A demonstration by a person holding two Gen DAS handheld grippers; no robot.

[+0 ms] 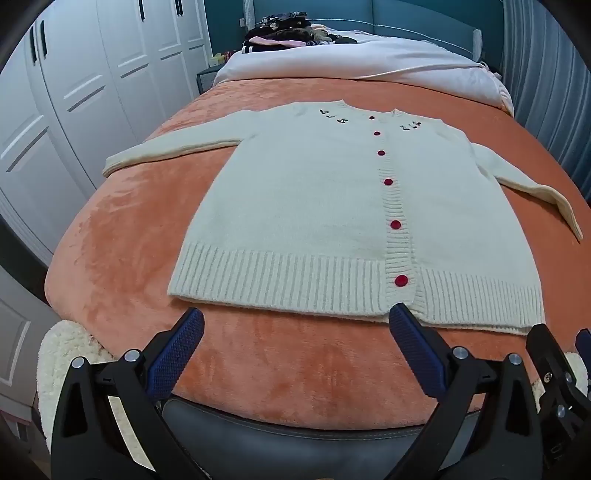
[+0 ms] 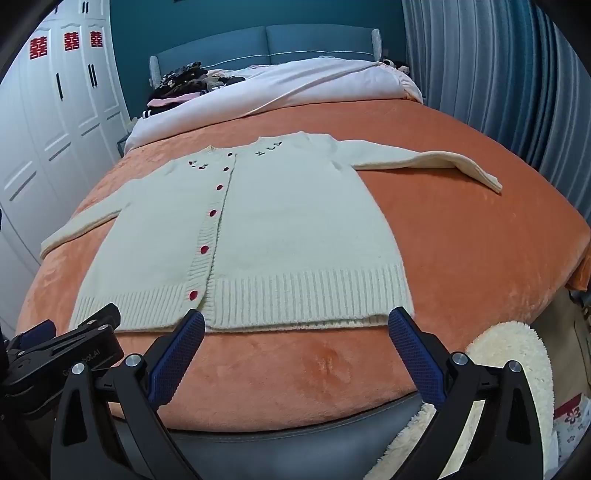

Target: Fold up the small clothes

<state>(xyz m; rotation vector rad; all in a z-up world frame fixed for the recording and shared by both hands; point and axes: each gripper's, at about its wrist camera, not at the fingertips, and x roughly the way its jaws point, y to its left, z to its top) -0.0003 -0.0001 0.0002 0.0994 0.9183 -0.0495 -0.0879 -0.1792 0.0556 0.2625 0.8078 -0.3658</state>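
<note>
A cream knit cardigan [image 1: 314, 206] with red buttons lies flat and face up on the orange blanket [image 1: 129, 236], both sleeves spread out to the sides. It also shows in the right wrist view [image 2: 280, 229]. My left gripper [image 1: 295, 321] is open and empty, just short of the ribbed hem. My right gripper [image 2: 295, 325] is open and empty, also just in front of the hem, towards its right half. The right gripper shows at the right edge of the left wrist view [image 1: 557, 369], and the left gripper at the left edge of the right wrist view [image 2: 62, 347].
A white duvet [image 1: 351, 59] is bunched at the far end of the bed, with a pile of dark clothes [image 1: 284, 33] beside it. White wardrobes [image 1: 74, 92] stand left, curtains [image 2: 498, 74] right. A fluffy white rug [image 2: 506, 369] lies on the floor.
</note>
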